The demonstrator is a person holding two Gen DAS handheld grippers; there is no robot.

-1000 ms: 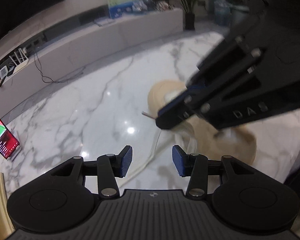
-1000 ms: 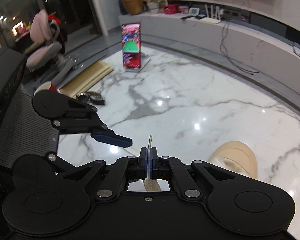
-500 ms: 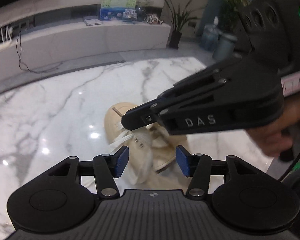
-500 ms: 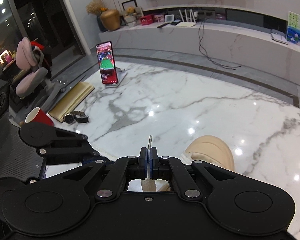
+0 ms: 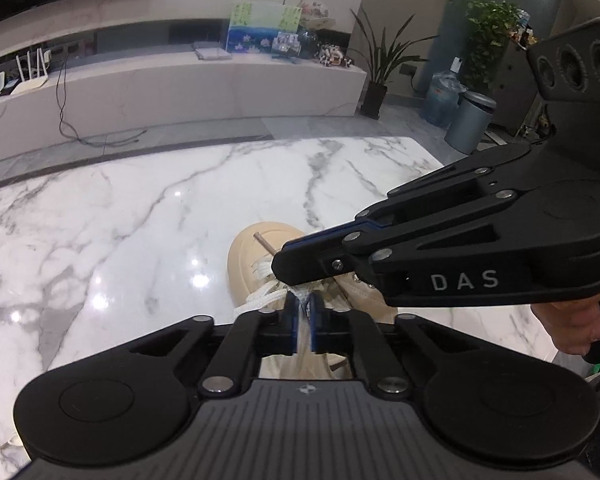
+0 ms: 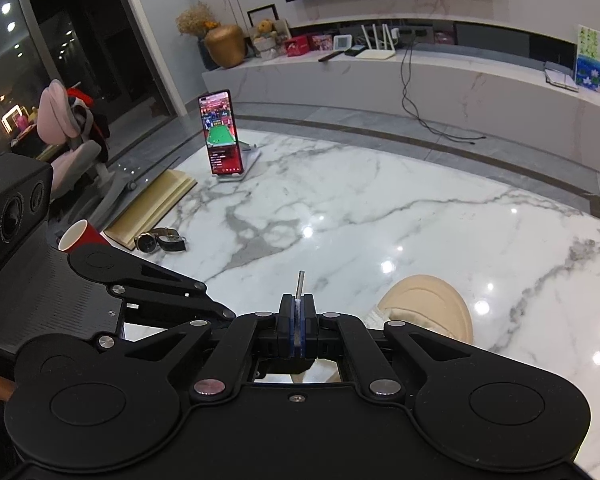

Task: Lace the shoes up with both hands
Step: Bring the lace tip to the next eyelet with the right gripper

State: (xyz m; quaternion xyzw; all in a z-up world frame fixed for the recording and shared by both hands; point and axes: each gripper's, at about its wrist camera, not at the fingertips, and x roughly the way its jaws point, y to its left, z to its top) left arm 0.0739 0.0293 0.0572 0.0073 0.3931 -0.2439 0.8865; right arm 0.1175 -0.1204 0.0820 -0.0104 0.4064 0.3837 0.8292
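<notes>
While both jaws pinch the lace, the shoe rests on the table.
Left gripper [image 5: 303, 316] jaws, just closed, clamp the flat white woven lace [image 5: 260, 294] above the rounded beige shoe [image 5: 256, 256]; right gripper [image 6: 297, 334] jaws grip its metal-tipped end [image 6: 300, 285] over glossy veined marble table [image 6: 340, 208].

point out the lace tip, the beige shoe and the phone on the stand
lace tip [image 6: 300, 285], right wrist view, on the metal aglet sticking out past the shut pads
beige shoe [image 5: 256, 248], left wrist view, on its rounded toe cap
phone [image 6: 220, 136], right wrist view, on the lit screen
</notes>
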